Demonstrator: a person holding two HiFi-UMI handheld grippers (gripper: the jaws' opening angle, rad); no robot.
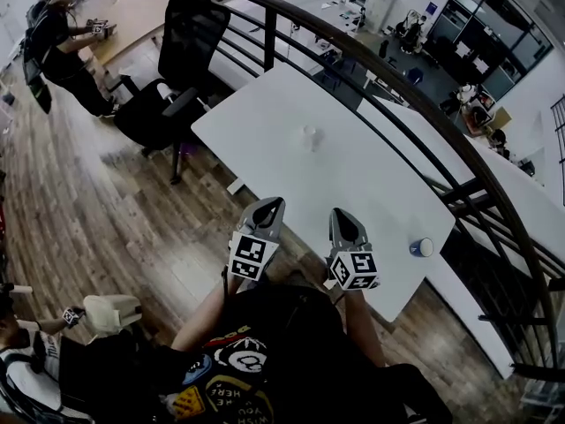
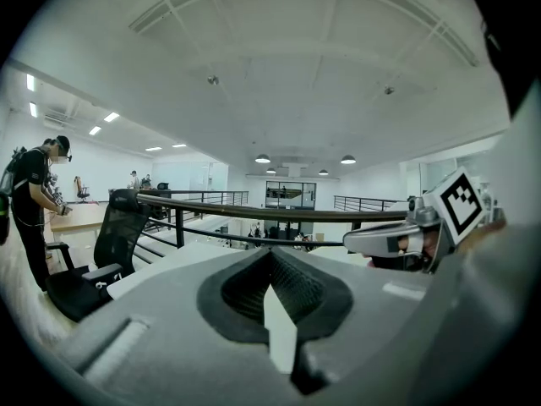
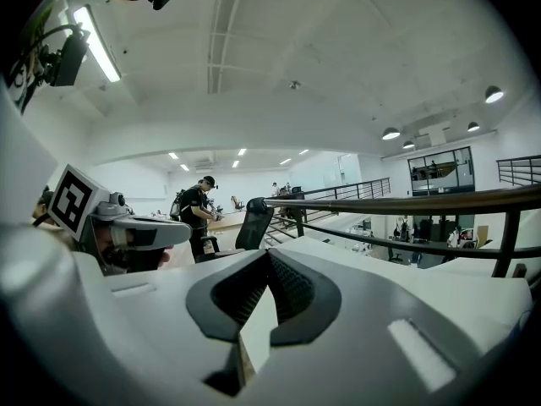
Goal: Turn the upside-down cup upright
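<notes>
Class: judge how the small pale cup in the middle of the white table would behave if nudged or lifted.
The cup looks small and pale, maybe thin plastic: probably light, easily tipped. It stands alone on the smooth white table, so a nudge would likely slide it. The picture is too small to confirm its material.

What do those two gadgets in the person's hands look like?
Both the left gripper and the right gripper are grey and taper to a point, with dark ribbed pads inside. Each carries a white cube with black square markers. The person wears a black T-shirt with printed graphics.
</notes>
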